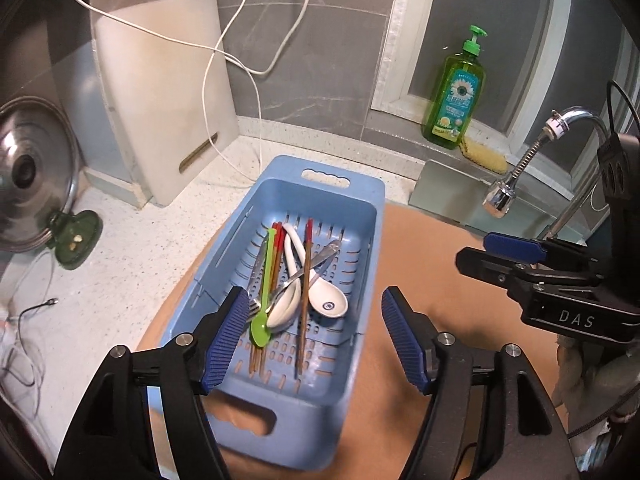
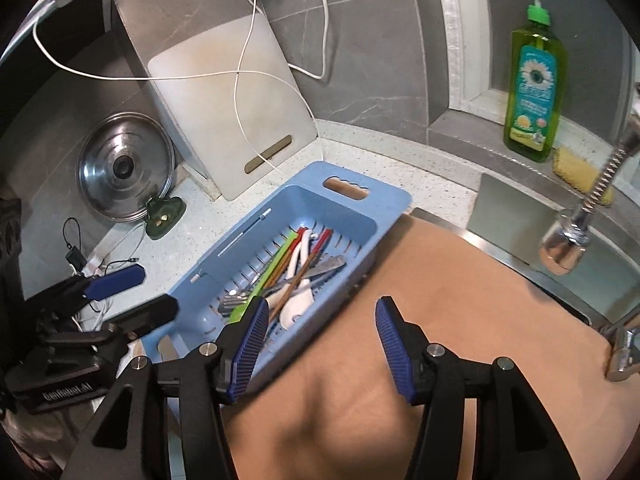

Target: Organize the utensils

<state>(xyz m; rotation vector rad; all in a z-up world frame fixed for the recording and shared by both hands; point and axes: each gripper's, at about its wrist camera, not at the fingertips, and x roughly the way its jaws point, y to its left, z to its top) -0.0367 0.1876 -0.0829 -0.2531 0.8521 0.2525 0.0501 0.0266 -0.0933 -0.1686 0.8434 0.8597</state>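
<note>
A blue slotted basket (image 1: pixel 288 168) (image 2: pixel 392 196) lies half on the counter, half on a tan mat (image 1: pixel 424 248). Heaped inside are a green plastic spoon (image 1: pixel 262 320), two white ceramic spoons (image 1: pixel 326 300), red-tipped wooden chopsticks (image 1: pixel 306 280) and metal cutlery (image 1: pixel 320 256). My left gripper (image 1: pixel 314 293) hovers open above the basket's near half, nothing between its blue pads. My right gripper (image 2: pixel 322 304) is open and empty, above the basket's right rim and the mat. Each gripper shows in the other's view: the right (image 1: pixel 476 254), the left (image 2: pixel 156 290).
A white cutting board (image 1: pixel 160 92) leans on the back wall with white cables hanging across it. A steel pot lid (image 1: pixel 28 176) stands at the left in a green holder. Right of the mat are a faucet (image 1: pixel 504 192), the sink, a green soap bottle (image 1: pixel 456 92) and a yellow sponge (image 1: pixel 484 156).
</note>
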